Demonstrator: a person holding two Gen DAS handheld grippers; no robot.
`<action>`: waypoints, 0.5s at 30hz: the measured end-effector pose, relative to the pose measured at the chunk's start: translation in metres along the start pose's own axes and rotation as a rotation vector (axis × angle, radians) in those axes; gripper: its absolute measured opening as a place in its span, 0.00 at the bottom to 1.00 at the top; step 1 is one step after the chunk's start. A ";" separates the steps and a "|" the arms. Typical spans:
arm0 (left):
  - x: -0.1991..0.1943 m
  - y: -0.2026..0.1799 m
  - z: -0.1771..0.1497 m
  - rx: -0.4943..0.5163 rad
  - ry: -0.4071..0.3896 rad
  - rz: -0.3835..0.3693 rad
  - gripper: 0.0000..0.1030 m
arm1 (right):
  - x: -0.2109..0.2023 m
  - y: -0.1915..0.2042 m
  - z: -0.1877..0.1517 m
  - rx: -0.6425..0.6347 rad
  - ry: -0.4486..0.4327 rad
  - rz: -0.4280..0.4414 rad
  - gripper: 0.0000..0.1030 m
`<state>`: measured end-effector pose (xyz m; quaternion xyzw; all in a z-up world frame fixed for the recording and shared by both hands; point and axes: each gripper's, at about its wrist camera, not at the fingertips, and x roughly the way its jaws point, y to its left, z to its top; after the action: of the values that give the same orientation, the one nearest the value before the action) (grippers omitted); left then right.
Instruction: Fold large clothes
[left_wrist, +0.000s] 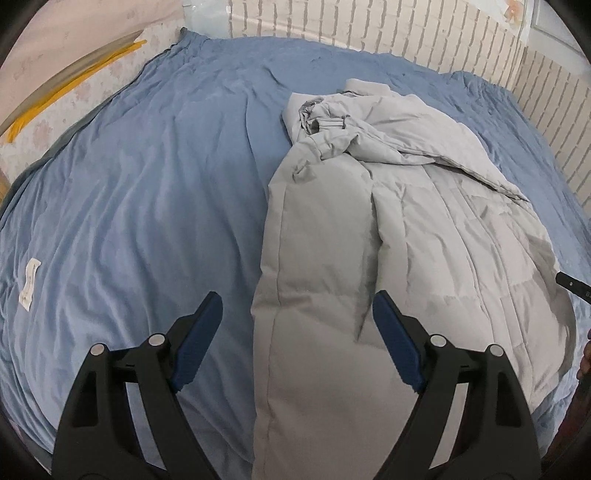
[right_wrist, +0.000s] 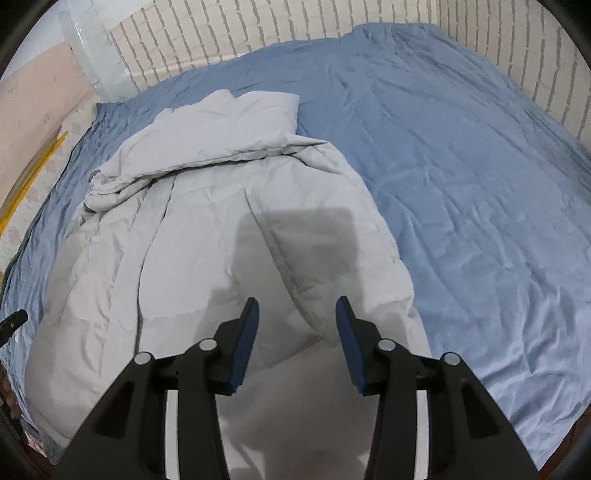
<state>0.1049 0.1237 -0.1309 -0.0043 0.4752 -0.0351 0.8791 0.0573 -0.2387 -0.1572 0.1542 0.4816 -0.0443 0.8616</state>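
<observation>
A large light-grey padded coat lies lengthwise on a blue bed sheet, its sides folded in over the body and its collar end crumpled at the far end. My left gripper is open and empty, hovering above the coat's near left edge. The coat also shows in the right wrist view. My right gripper is open and empty above the coat's near right part, casting a shadow on it. The tip of the right gripper pokes in at the right edge of the left wrist view.
The blue sheet covers the whole bed. A white brick-pattern wall runs behind and to the right. A small white label lies on the sheet at the left. A floral surface with a yellow strip borders the bed's left side.
</observation>
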 end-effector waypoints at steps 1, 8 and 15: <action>-0.003 -0.001 -0.004 -0.002 -0.010 0.004 0.81 | -0.002 -0.002 -0.002 0.004 -0.012 -0.002 0.43; -0.010 0.001 -0.039 -0.011 -0.010 -0.023 0.51 | -0.011 -0.017 -0.022 0.031 -0.045 -0.022 0.43; -0.009 -0.002 -0.073 -0.004 0.009 -0.049 0.37 | -0.026 -0.022 -0.047 0.010 -0.111 -0.044 0.42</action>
<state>0.0389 0.1246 -0.1634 -0.0178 0.4788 -0.0559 0.8759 -0.0003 -0.2467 -0.1630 0.1454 0.4359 -0.0742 0.8851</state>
